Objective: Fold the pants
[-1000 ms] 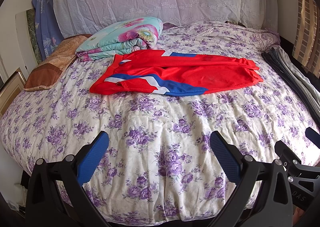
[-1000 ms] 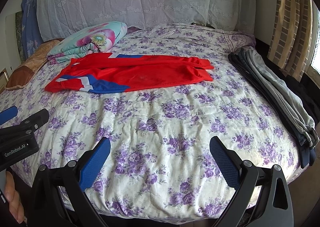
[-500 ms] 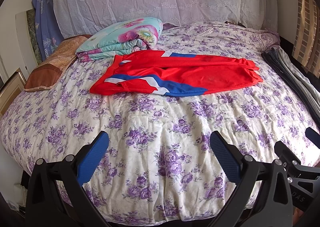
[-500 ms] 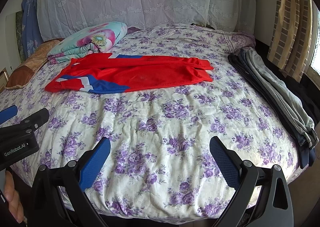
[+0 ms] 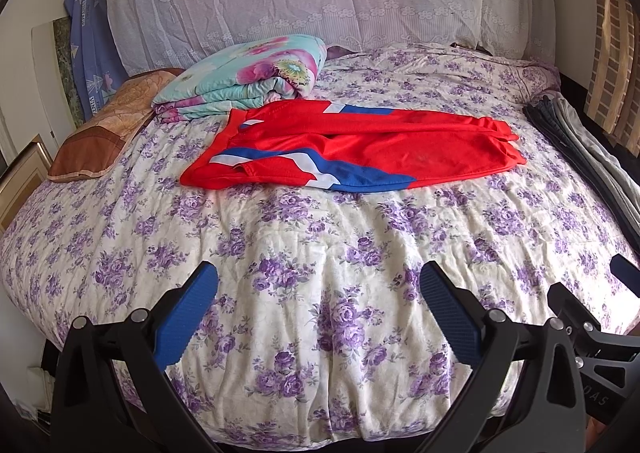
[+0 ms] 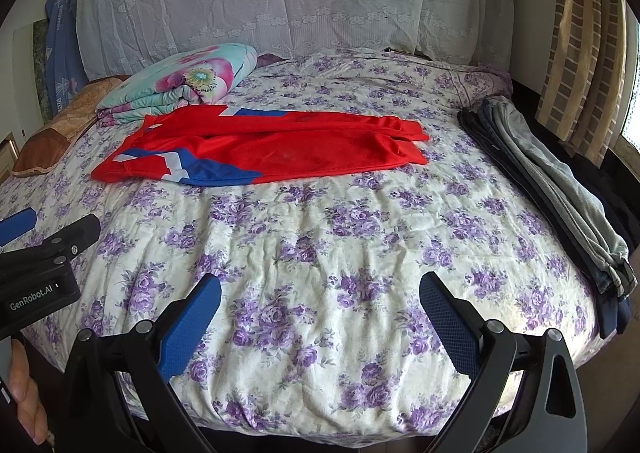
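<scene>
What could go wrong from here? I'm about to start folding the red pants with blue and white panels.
1. The red pants with blue and white panels lie far from both open grippers, left and right, so a long reach may drag the purple-flowered bedspread.
2. The folded floral quilt seems to touch the waistband; lifting there could snag it.
3. The shiny fabric may slip.

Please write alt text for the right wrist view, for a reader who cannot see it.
Red pants with blue and white panels lie flat on a purple-flowered bed. The open, empty right gripper hovers at the near edge; darker pants lie along the right side.
</scene>
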